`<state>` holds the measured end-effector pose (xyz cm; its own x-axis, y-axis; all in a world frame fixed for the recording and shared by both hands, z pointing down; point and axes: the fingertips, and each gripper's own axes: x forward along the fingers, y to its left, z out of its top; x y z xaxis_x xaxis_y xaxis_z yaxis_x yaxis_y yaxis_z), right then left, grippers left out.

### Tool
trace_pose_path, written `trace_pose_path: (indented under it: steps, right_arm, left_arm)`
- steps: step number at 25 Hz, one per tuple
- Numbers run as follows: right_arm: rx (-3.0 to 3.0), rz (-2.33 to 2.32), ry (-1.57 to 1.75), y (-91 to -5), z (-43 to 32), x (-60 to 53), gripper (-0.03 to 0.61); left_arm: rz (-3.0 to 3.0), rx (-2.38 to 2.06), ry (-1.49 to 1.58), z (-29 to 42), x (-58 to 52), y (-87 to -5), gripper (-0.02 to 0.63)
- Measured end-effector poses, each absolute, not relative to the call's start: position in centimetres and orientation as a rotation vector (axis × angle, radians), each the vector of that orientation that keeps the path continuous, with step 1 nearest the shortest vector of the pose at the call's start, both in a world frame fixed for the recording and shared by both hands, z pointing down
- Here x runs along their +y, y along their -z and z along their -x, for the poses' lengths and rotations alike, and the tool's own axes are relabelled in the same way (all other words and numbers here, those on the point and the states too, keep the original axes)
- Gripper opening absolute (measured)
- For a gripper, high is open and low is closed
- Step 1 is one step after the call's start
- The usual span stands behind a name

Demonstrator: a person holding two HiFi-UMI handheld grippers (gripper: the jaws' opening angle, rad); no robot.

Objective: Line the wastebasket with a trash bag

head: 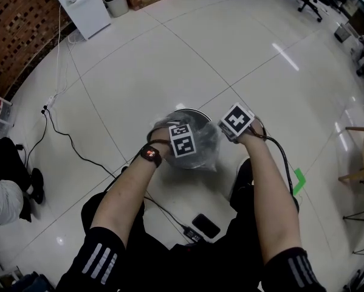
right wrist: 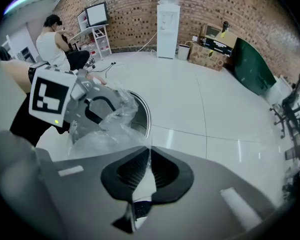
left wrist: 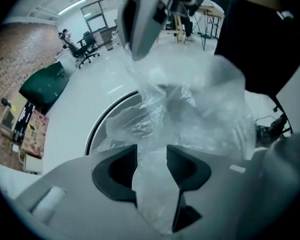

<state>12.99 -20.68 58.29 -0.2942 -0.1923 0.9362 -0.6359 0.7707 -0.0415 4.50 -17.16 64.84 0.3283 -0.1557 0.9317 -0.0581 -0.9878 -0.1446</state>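
the clear trash bag (head: 201,152) is bunched over the mouth of the round wastebasket (head: 191,111), which stands on the white tiled floor (head: 139,72) just in front of the person's knees. the right gripper (right wrist: 148,160) has its 2 jaws closed together on a thin edge of the bag's film. the left gripper (left wrist: 152,156) has its 2 jaws apart, with a loose fold of the bag in the gap between them.
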Motion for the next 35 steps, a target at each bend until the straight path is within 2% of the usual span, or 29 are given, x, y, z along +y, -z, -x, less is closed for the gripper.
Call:
trace_pose_path:
  steps: [6, 9, 12, 15, 17, 18, 20, 21, 28, 35]
  right_arm:
    - [-1.877, -0.713, -0.579, -58.7, -14.2, -21.4, 0.008]
    - [-1.886, -0.759, -0.606, -59.3, -15.1, -22.2, 0.008]
    - [-1.901, -0.758, -0.607, -59.9, -15.3, -22.6, 0.008]
    - [-1.899, -0.757, -0.645, -60.1, -15.1, -22.5, 0.008]
    - [-1.903, -0.759, -0.654, -60.4, -14.8, -22.9, 0.008]
    - [-1.909, -0.759, -0.655, -60.5, -14.6, -23.0, 0.008]
    - [-1.919, -0.764, -0.663, -60.9, -14.5, -23.4, 0.008]
    - [-1.923, -0.772, -0.671, -61.0, -14.5, -23.7, 0.008]
    - [-1.949, -0.919, -0.728, -62.9, -16.7, -26.6, 0.008]
    - [-1.884, -0.964, -0.783, -67.5, -17.9, -26.8, 0.008]
  left_arm:
    - [2.794, 0.221, 1.659, -1.4, -17.0, -58.1, 0.176]
    - [2.839, 0.502, 1.479, 0.9, -21.3, -54.7, 0.144]
    - [2.796, 0.739, 1.514, 4.8, -24.8, -55.2, 0.147]
    - [2.912, 0.696, 1.598, 5.6, -24.2, -58.1, 0.185]
    - [2.917, 0.679, 1.665, 5.8, -23.9, -60.0, 0.187]
    - [2.888, 0.694, 1.691, 6.0, -24.1, -60.6, 0.165]
    - [2.86, 0.763, 1.674, 6.2, -25.0, -61.1, 0.028]
    - [2.875, 0.8, 1.639, 6.1, -25.6, -60.9, -0.005]
    - [2.957, 1.118, 1.463, 8.3, -29.1, -60.3, -0.005]
    - [2.951, 1.273, 1.593, 10.5, -29.2, -65.1, -0.005]
